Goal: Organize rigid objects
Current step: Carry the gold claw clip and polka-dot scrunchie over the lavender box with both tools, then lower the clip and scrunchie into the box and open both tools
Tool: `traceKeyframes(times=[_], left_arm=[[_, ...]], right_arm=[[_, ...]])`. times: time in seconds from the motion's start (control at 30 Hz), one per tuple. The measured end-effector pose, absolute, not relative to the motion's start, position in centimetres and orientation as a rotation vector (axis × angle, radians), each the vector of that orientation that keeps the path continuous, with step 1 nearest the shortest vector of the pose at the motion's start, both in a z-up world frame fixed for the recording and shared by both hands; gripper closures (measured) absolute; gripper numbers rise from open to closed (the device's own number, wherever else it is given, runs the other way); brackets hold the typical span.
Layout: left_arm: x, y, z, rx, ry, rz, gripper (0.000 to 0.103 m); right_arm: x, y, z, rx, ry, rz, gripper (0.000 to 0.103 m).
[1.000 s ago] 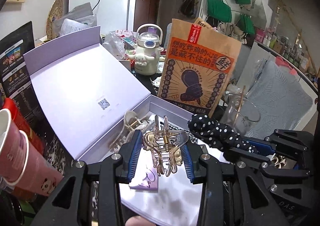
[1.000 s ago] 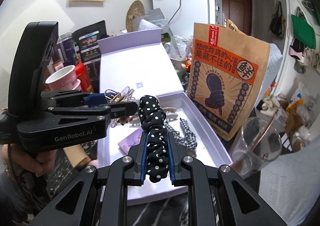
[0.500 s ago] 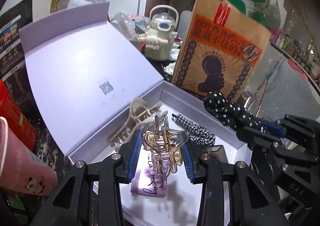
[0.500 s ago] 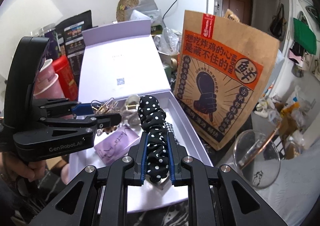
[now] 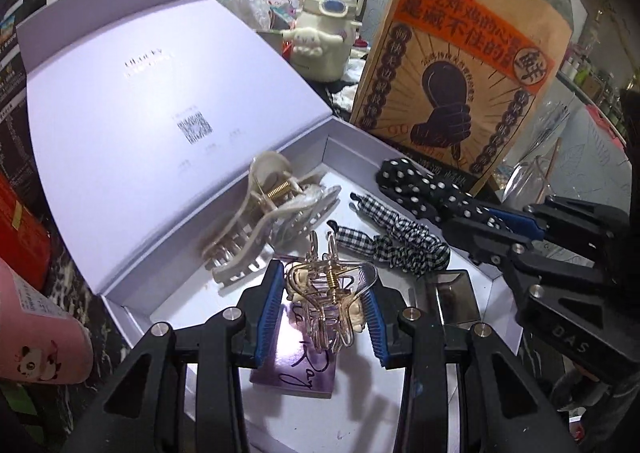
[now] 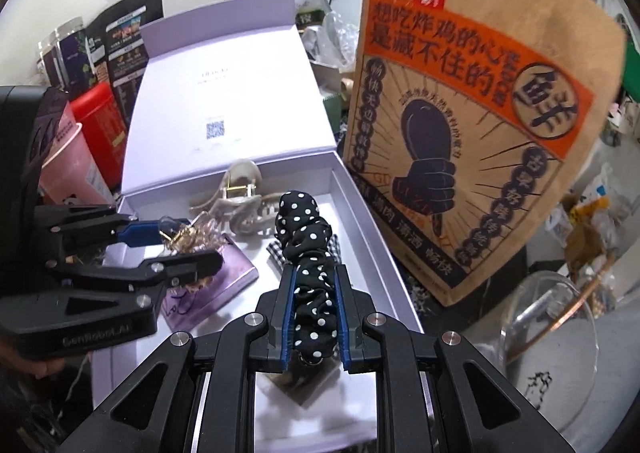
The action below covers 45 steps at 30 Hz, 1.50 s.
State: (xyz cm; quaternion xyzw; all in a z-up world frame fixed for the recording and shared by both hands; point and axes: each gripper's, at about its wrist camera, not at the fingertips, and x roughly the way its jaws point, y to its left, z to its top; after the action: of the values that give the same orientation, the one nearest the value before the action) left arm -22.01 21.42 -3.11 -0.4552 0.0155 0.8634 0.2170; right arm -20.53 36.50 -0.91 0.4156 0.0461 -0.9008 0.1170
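Observation:
My left gripper (image 5: 324, 293) is shut on a clear gold-sprung hair claw (image 5: 330, 299) and holds it low over the open lilac box (image 5: 224, 253). It also shows in the right wrist view (image 6: 176, 249). My right gripper (image 6: 316, 305) is shut on a black polka-dot scrunchie (image 6: 308, 249), held over the box's right half; it also shows in the left wrist view (image 5: 424, 189). In the box lie a beige hair claw (image 5: 264, 221), a gingham hair tie (image 5: 392, 241), a purple card (image 5: 296, 365) and a small mirror (image 5: 456, 301).
A tall brown paper bag (image 6: 472, 125) stands right behind the box. The box lid (image 5: 132, 93) leans open at the left. A pink cup (image 6: 68, 161) and red tin (image 6: 100, 125) stand left. A glass bowl (image 6: 552, 337) sits right. A cream kettle (image 5: 324, 25) is at the back.
Both grippers have moved forward and down towards the box floor, each still holding its item. The box and paper bag loom larger.

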Motion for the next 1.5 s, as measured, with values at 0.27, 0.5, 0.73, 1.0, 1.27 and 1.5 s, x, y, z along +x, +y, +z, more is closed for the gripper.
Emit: traceKeyframes(times=[0.27, 0.5, 0.73, 1.0, 1.27, 1.5], left_arm=[[-22.5, 21.9, -4.6, -1.338, 0.063, 2.381, 0.065], [-21.9, 22.7, -4.6, -1.317, 0.167, 2.446, 0.065], [-21.0, 22.6, -4.6, -1.335, 0.156, 2.447, 0.065], [-20.3, 22.9, -4.7, -1.355, 0.175, 2.457, 0.064], [-20.2, 22.9, -5.2, -1.414, 0.174, 2.443, 0.063], [-20.7, 22.6, -5.2, -1.39, 0.2, 2.486, 0.063]], right_arm=[[-22.2, 36.2, -3.0, 1.285, 0.167, -2.596, 0.086], [-22.7, 35.4, -4.3, 1.317, 0.22, -2.599, 0.084], [-22.8, 35.4, -4.6, 1.323, 0.203, -2.612, 0.084], [-22.5, 35.2, -4.5, 1.319, 0.216, -2.633, 0.084], [-22.2, 35.3, -4.5, 1.328, 0.217, -2.648, 0.071], [-22.1, 35.6, -4.3, 1.33, 0.182, -2.654, 0.064]])
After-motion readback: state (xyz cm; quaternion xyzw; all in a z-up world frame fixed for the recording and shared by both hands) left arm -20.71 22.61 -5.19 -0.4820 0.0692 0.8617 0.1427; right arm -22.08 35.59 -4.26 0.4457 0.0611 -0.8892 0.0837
